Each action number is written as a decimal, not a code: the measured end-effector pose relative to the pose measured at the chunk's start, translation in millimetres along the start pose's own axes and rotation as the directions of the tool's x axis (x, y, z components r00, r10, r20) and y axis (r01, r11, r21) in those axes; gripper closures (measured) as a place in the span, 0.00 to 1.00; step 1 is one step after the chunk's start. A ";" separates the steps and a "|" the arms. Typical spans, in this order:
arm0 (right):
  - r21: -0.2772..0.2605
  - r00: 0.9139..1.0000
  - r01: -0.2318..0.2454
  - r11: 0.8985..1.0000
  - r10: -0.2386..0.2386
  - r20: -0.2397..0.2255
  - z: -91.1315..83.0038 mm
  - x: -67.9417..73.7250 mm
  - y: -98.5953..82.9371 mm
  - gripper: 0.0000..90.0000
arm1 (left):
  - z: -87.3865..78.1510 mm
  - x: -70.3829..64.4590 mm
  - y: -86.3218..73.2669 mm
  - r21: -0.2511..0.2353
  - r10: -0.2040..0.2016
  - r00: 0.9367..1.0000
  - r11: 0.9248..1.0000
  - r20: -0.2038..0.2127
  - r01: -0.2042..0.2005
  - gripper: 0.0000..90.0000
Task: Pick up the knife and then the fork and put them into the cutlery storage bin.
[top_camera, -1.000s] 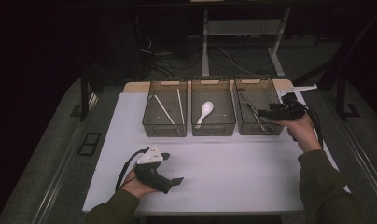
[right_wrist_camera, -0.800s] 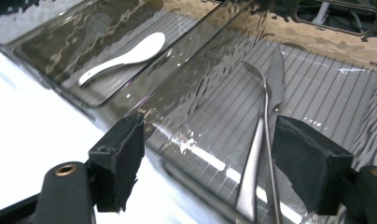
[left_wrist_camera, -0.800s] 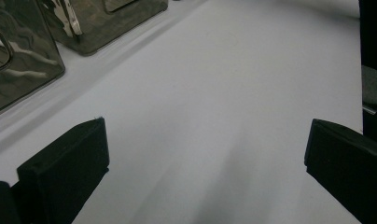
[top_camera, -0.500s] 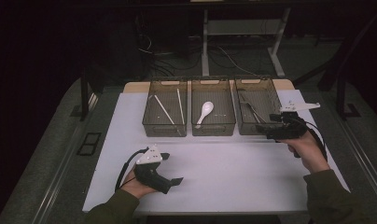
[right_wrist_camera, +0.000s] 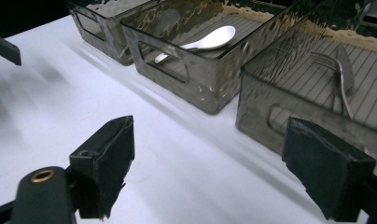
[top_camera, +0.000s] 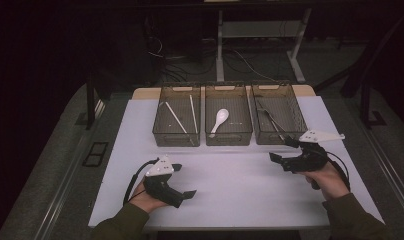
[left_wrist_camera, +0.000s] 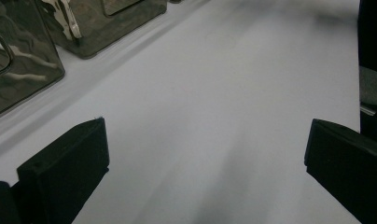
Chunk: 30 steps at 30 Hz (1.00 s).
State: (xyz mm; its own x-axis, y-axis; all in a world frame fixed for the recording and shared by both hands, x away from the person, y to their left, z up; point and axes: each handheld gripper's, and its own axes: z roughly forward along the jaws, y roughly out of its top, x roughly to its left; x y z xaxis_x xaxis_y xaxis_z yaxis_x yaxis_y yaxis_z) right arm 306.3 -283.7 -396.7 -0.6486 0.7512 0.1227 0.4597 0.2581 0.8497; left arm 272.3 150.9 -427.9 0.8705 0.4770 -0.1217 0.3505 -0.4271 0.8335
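Right tool (top_camera: 281, 150) withdrawn from right bin (top_camera: 278, 113), empty, jaws apart

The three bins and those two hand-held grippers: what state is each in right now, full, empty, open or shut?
Left bin: open-topped, holds two chopsticks.
Middle bin: open-topped, holds one white spoon.
Right bin: open-topped, holds metal cutlery, a fork among it.
Left hand-held gripper: jaws open, holding nothing, low over the white table.
Right hand-held gripper: jaws open, empty, just in front of the right bin.
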 end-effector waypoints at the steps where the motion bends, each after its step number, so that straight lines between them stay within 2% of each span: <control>1: -0.004 1.000 -0.005 1.000 0.005 -0.005 -0.5 1.9 -2.7 0.19 | -0.3 0.2 0.1 0.002 0.004 1.000 1.000 0.000 -0.004 0.00; 12: -0.018 0.999 -0.009 1.000 0.008 -0.045 -7.3 15.2 -36.0 0.19 | -0.2 0.2 0.2 0.004 0.006 1.000 1.000 0.002 -0.006 0.00; 19: 0.012 0.999 -0.004 1.000 0.005 -0.053 -9.4 19.9 -52.5 0.19 | -0.4 0.1 0.1 0.002 0.007 1.000 1.000 0.001 -0.007 0.00; 24: 0.044 0.999 0.030 0.999 -0.029 -0.023 -15.1 18.0 -63.1 0.19 | -0.5 -0.2 0.0 0.002 0.001 1.000 1.000 0.001 -0.001 0.00; 30: 0.030 1.000 0.007 1.000 -0.007 -0.007 -21.1 11.4 -66.3 0.19 | -0.6 0.0 0.0 0.001 0.002 1.000 1.000 -0.001 -0.002 0.00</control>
State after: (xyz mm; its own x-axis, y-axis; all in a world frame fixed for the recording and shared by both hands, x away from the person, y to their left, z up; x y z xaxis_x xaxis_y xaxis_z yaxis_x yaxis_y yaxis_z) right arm 255.6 -305.1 -440.8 -0.6562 0.7449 0.1204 0.4727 0.2814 0.8351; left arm 272.1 151.4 -427.6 0.8706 0.4773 -0.1194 0.3495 -0.4290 0.8329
